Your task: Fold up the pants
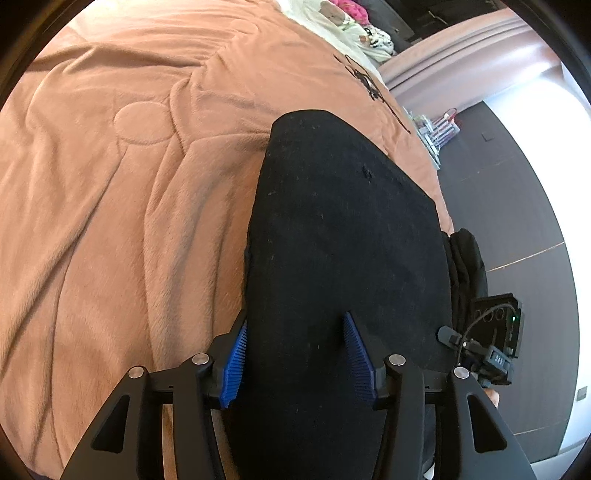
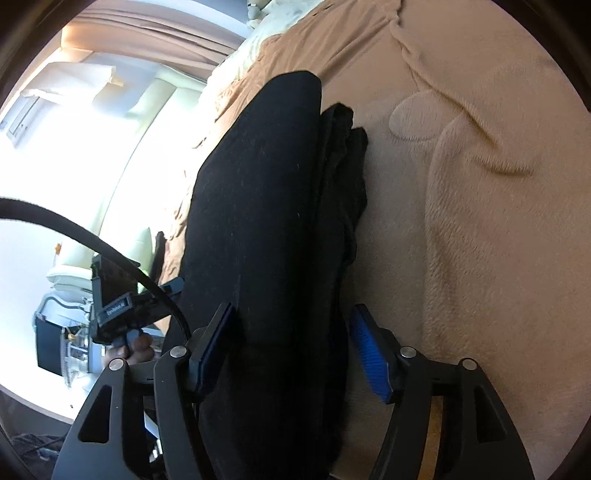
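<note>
The black pants [image 1: 347,236] are lying on the bed, folded into a long, thick slab with a rounded far end, running away from both cameras. The fabric is matte and slightly fuzzy, and is showing pale lint specks and one small dark snag near the middle. In the right wrist view the pants [image 2: 258,206] are showing stacked layers: a smooth top panel with rumpled, creased edges peeking out along its right side.

The left gripper [image 1: 297,356] is sitting over the near end of the pants, jaws roughly half open. Its ribbed blue pads [image 1: 357,363] are straddling the cloth: the left pad is sitting at the fabric's edge, the right one is resting on top of it. Whether they are pinching the cloth cannot be told.

The right gripper [image 2: 291,349] is also partly open, with the thick bundle passing between its fingers. The right blue pad [image 2: 370,360] is standing just clear of the cloth, over the blanket; the left one is against the pants' side. No firm clamp is visible.

Under everything, a plush peach blanket [image 1: 122,184] is covering the bed, with a short nap, soft folds and a stitched round motif. Beyond it, pale bedding [image 1: 332,26] is piling up at the far end. A dark floor [image 1: 509,184] is running beside the bed. A black cable [image 2: 92,240] is curving across the right wrist view.
</note>
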